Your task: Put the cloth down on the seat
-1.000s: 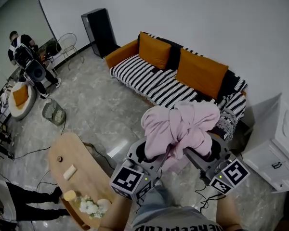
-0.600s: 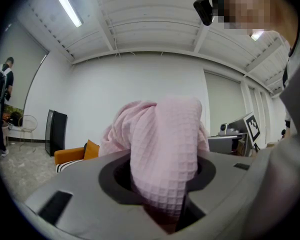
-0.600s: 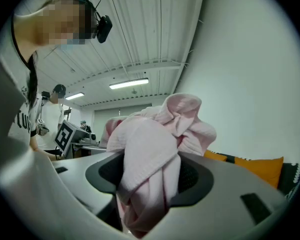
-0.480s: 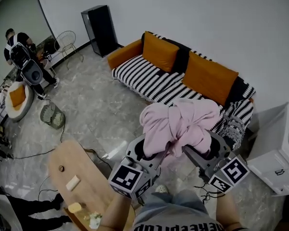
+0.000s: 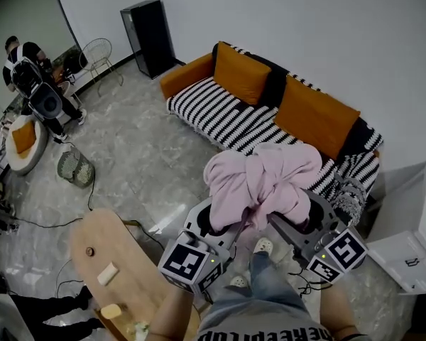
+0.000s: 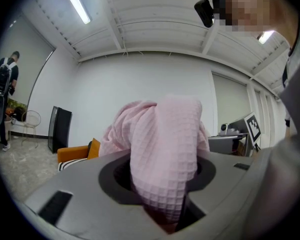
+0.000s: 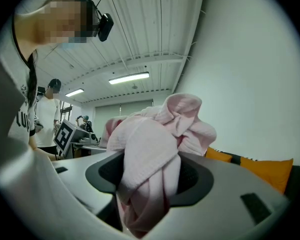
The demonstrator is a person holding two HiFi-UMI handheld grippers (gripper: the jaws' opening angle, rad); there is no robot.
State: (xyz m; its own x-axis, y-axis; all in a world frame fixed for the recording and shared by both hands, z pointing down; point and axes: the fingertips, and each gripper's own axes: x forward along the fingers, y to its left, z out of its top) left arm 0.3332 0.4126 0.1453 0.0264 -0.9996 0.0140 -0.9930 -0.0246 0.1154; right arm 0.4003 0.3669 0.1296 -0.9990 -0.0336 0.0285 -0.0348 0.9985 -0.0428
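What I can't see from here
The cloth (image 5: 264, 183) buries the pads of my left gripper (image 5: 221, 224) and right gripper (image 5: 297, 222) and masks the near right seat edge of the sofa (image 5: 227, 116); the wooden table (image 5: 124, 258) runs off the bottom, its small objects (image 5: 108, 273) unreadable.

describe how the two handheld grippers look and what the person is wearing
The left gripper and right gripper are both grey moulded plastic, with a dark oval recess around the jaws. Each ends in a marker cube with black-and-white square patterns and a small green light. The person wears blue-grey jeans, a grey top with dark lettering, and light shoes.
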